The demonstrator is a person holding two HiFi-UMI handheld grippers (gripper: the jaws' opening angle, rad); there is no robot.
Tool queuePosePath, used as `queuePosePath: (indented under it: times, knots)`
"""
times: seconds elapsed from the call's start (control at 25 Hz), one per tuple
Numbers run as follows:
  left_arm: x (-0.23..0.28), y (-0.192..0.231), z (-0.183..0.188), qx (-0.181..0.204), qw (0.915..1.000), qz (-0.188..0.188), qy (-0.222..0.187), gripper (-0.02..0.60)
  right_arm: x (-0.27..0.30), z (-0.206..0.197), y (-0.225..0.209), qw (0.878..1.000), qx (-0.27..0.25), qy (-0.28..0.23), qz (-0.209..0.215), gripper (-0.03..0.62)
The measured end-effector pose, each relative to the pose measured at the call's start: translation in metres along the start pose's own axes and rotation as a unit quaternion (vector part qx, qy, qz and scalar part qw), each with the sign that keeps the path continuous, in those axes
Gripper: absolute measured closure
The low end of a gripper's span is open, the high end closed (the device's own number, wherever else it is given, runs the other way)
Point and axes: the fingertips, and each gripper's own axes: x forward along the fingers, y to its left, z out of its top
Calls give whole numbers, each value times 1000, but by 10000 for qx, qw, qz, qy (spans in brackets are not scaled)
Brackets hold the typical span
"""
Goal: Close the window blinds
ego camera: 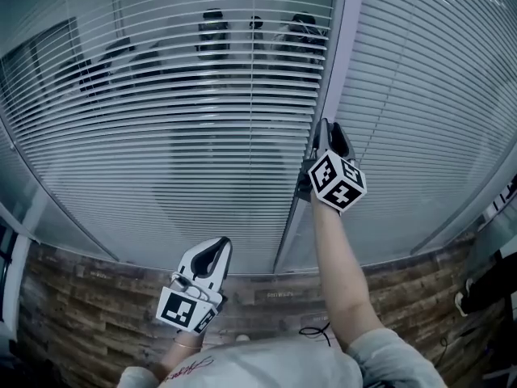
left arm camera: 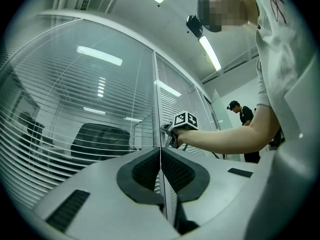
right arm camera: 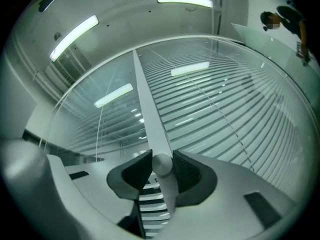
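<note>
1. Knob (right arm camera: 162, 164) on the post (ego camera: 335, 55) shows only in the right gripper view. The right gripper (ego camera: 329, 128) has both pads pressed on it, and in the head view the jaws cover it.
2. Left gripper (left arm camera: 160, 156) has its jaws together on nothing. It hangs low, left of the post.
3. Only the left gripper view shows a second person (left arm camera: 245, 115), far right of the post.
4. Blinds (ego camera: 186, 152) left of the post have gaps between the slats, and chairs (ego camera: 214, 31) show through. The slats right of the post look flatter.
5. The post's edge runs right beside the right gripper, with unbroken glass on both sides.
</note>
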Motion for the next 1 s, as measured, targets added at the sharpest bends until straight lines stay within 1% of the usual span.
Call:
queuePosePath:
  times: [0.08,0.2,0.4,0.48,0.52,0.6,0.76,0.88,1.0]
  knots:
    - [1,-1,-2,13,10000,-25,-18,563,0,-3,2,9983,-552,96,133,467]
    - [4,-4,1,8,10000,-63,-45,563,1,-2,6,9924,-1152,276,337,467]
    - [7,-9,1,-26,9999,-104,-43,563,3,0,9,9769,-2027,364,572,467]
    - [6,-9,-2,-73,9999,-89,-33,563,3,0,11,9677,-2411,407,618,467]
    - [5,-9,-3,-88,9999,-86,-22,563,3,0,12,9598,-2697,441,634,467]
    - [5,-10,-5,-106,9999,-89,-13,563,2,-2,15,9384,-3345,525,685,467]
    - [5,-10,-4,-121,9999,-101,-52,563,2,-5,19,8963,-4312,621,830,467]
    - [4,-11,-4,-121,9999,-108,-48,563,1,-6,22,8561,-5027,685,979,467]
    - [3,-12,-5,-115,9999,-104,-42,563,1,-10,24,8159,-5615,732,1166,467]
